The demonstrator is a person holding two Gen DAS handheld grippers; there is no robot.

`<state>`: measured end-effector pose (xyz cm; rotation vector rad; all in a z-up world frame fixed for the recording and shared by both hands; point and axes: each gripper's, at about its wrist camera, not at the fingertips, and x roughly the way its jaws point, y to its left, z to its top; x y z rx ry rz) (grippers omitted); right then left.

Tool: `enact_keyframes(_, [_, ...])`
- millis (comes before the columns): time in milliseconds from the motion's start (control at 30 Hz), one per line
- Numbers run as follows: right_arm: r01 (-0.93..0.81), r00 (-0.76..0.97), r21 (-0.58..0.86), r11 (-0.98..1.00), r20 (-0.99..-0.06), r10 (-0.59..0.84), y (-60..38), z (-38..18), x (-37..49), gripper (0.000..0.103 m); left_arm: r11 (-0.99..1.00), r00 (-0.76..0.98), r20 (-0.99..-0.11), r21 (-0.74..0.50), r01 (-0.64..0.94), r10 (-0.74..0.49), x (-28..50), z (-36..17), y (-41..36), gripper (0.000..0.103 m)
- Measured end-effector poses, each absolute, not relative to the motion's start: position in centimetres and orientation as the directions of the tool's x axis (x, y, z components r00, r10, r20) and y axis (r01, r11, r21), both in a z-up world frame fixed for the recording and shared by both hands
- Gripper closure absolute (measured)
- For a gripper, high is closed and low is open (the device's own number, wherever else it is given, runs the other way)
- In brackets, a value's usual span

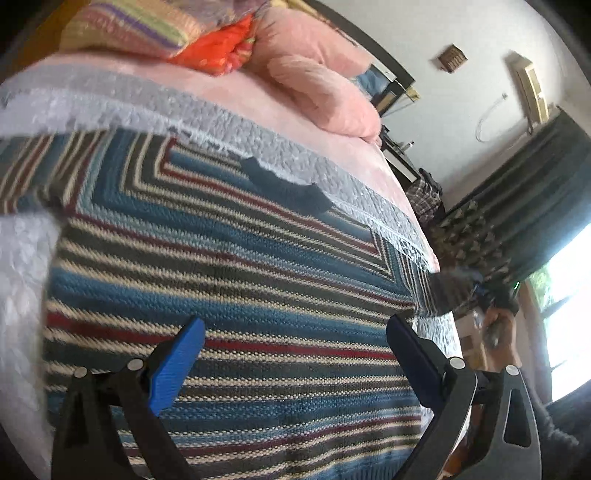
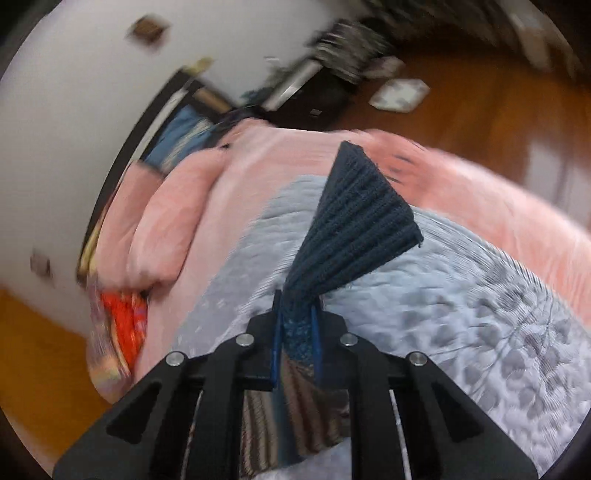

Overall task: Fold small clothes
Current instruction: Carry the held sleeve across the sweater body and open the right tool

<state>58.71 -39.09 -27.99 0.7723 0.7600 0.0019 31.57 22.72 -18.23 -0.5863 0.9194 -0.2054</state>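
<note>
- So the main thing here is a striped knit sweater (image 1: 236, 280) in blue, cream, dark grey and red bands, lying flat on a pale grey quilted bedspread (image 1: 295, 158) on the bed. Its dark navy neckline (image 1: 286, 188) sits at the far edge of the sweater, right against the quilt.
- The left gripper (image 1: 295, 363) hovers over the lower body of that sweater with its blue-padded fingers (image 1: 175, 365) spread wide apart, nothing between them. Can't tell if the tips touch the knit.
- The right gripper (image 2: 295, 343) is squeezed tight on a bunched bit of the sweater (image 2: 354, 225): a dark navy ribbed cuff or hem fans out past the fingertips and sticks up off the quilt, with the striped knit trailing back under the gripper body.
- In the left wrist view the right side of the sweater is lifted off the bed, and a person's hand (image 1: 498, 332) is out past that edge, pretty blurry.
- Beyond the sweater, past the grey quilt, there's a pink fuzzy blanket (image 1: 314, 85) bunched up, plus a bright orange cloth (image 1: 218, 48) and a pastel striped knit piece (image 1: 129, 26) piled further off.
- Off the sweater's right side there's a white wall, dark green curtains (image 1: 535, 199) and a bright window (image 1: 569, 314). The right wrist view also shows a wood floor (image 2: 461, 110) beyond the bed; that frame is quite smeared.
</note>
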Motion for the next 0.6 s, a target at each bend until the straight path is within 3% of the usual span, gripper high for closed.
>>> enact_keyframes(300, [0.02,0.727,0.492,0.871,-0.605,0.325,-23.3,-20.1,57.6,0.091,0.834,0.584,-0.689,-0.55,-0.035,-0.43,32.2,-14.5,23.4,0.004])
enact_keyframes(600, [-0.115,0.66,0.301,0.947,-0.689,0.299,-9.3,-22.9,56.2,0.091,0.83,0.534,-0.708,-0.557,-0.021,-0.462,35.0,-14.3,23.2,0.004])
